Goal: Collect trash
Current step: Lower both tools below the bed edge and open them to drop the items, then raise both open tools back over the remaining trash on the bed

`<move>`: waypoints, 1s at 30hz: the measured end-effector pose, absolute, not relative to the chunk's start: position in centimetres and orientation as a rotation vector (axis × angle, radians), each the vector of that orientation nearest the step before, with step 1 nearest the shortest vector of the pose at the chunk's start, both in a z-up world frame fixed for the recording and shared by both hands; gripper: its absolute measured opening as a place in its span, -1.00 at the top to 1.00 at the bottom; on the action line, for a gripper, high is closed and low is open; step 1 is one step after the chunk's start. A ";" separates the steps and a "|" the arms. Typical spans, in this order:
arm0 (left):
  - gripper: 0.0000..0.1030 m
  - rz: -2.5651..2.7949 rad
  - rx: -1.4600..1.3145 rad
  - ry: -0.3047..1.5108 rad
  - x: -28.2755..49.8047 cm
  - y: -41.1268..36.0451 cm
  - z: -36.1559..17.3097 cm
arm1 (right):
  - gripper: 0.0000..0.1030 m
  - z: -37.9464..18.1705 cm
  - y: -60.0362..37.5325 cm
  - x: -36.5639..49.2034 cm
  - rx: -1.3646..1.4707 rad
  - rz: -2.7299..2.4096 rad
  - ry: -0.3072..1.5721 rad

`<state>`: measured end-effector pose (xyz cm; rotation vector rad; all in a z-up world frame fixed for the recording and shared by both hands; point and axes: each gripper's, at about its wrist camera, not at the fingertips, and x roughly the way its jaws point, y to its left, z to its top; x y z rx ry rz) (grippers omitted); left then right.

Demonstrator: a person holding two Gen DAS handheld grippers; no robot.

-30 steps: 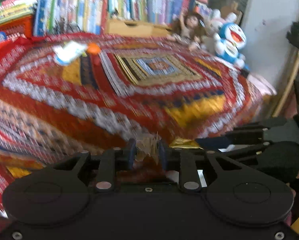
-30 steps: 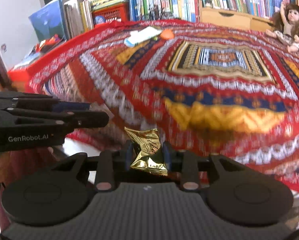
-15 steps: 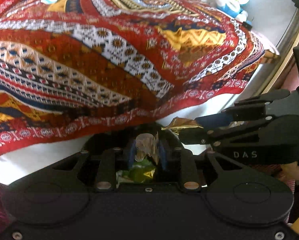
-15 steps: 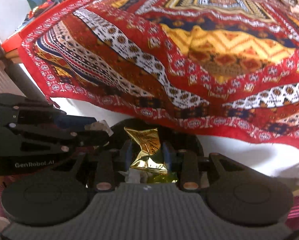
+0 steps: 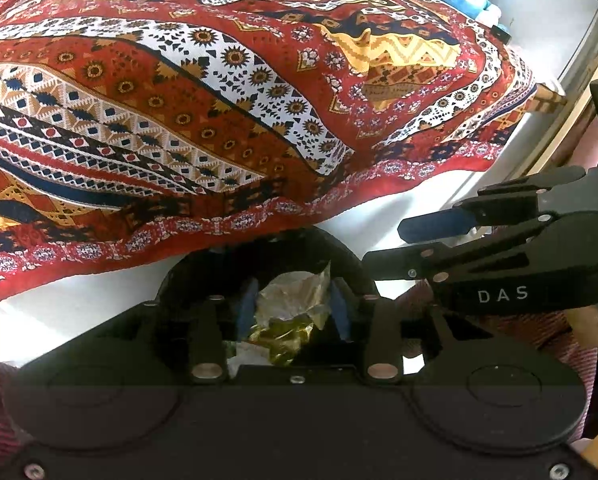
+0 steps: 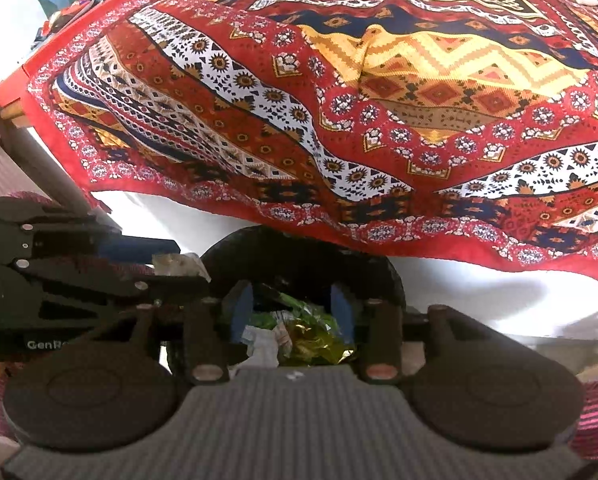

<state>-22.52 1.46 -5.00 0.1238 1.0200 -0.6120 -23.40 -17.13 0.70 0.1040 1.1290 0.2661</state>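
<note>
1. Cloth (image 5: 227, 92): red patterned, covers the table ahead of and above both sets of jaws; its hem hangs over the white table edge just beyond the fingertips in both views.
2. Bin (image 5: 339, 252): black, round rim, directly under and ahead of both grippers, below the cloth hem. The rim arcs around the far side of the jaws in each view. Inside it, seen from the right wrist, lies mixed trash (image 6: 295, 328): green, white and gold scraps.
3. Right gripper (image 6: 293, 312): points steeply down over the bin. Jaws have just been opening and now stand fairly wide. Nothing is pinched; the blue pads are clear of the scraps below. A gold wrapper (image 6: 319, 344) lies in the bin beneath the gap, toward the near right pad.
4. Left gripper (image 5: 293, 310): also points down over the bin, just left of the right gripper. Jaws have just been opening, to a narrow-to-middling gap. A crumpled silver wrapper (image 5: 295, 296) sits between the pads and fills most of the gap. Whether the pads press on it: cannot tell. In the right wrist view its pale corner shows at the left fingertips.
5. Small items at the far edge of the cloth, well beyond both jaws: too blurred to identify.
</note>
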 end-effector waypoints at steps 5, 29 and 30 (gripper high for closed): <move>0.12 -0.606 0.126 1.014 -22.6 1.5 -4.8 | -0.24 0.9 -17.3 -23.3 0.108 0.251 1.120; -0.27 -0.560 0.089 0.785 -20.9 2.9 2.9 | -0.72 8.3 -19.0 -21.3 0.126 0.223 0.862; -0.29 -0.553 0.088 0.768 -20.6 3.0 3.4 | -0.72 8.7 -19.0 -21.0 0.125 0.220 0.851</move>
